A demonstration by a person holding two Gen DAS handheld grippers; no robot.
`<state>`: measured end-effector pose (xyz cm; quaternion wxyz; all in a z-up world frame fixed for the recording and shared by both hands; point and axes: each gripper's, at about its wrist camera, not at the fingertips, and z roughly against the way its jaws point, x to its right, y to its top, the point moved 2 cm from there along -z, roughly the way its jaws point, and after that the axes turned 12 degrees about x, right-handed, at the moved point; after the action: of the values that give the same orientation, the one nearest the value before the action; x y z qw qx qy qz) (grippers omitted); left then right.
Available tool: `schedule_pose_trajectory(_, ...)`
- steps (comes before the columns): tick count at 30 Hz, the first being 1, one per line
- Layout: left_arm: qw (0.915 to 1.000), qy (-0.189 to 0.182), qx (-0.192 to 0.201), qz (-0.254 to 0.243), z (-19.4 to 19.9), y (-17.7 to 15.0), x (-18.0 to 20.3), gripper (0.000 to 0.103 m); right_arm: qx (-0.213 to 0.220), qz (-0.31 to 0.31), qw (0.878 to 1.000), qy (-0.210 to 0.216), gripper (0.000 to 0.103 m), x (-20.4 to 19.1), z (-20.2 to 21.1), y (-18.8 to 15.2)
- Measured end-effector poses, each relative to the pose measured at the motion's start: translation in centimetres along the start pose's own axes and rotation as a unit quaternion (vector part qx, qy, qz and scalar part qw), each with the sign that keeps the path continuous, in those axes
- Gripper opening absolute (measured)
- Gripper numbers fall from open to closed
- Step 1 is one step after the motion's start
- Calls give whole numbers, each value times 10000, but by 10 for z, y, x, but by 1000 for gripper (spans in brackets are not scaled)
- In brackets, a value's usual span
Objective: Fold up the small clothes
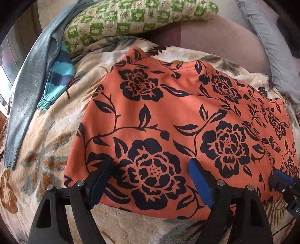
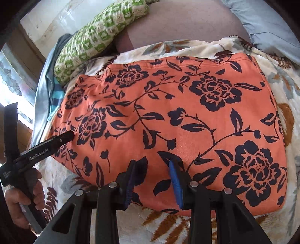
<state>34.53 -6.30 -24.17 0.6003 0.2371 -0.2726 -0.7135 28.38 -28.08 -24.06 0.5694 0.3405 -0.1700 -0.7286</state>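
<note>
The orange floral garment (image 1: 168, 120) lies spread flat on a cream floral blanket (image 1: 46, 150) over a bed, its near hem just beyond both tools; the left hand-held gripper (image 1: 151, 169) hangs over the near left part of the cloth with its jaws spread wide and nothing between the pads, and the right hand-held gripper (image 2: 151, 169) hangs over the near edge further right with its jaws partly apart, the pads not seen to press on any fabric; a hand (image 2: 24, 197) grips the left tool's handle at the edge of the right wrist view. The likeliest trouble, as I judge it, is a pinch that takes up the plush blanket along with the hem, since the two lie flush and the pile is soft; the fold would then drag the bedding up with it; a second risk is catching only the top layer of the garment, so that the lower layer stays behind and the fold comes out skewed; a third is uneven lifting, because the two tools stand at different openings and may not close on the edge at the same moment, leaving a diagonal crease. To the far left a grey-blue garment (image 1: 28, 93) and a striped teal piece (image 1: 58, 78) lie near the cloth's corner, and a green checked pillow (image 1: 131, 16) sits beyond; a wide swing could sweep into them. No basket, box or other container shows in either view, so nothing can be said of contents.
</note>
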Motion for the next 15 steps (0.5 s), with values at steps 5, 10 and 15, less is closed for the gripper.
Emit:
schedule_pose_trajectory(5,9981,-195,48,586,9,8,-18,83,388,-148,9986,323,39,-4,15,13)
schedule_pose_trajectory(10,9981,22,119,604,11,11,-28,83,192,112,9986,475,39,-26,3,5)
schedule_pose_trajectory(15,9982,186,-111,562,6,5,-38,83,37,459,9988,182,40,-36,-7,-2)
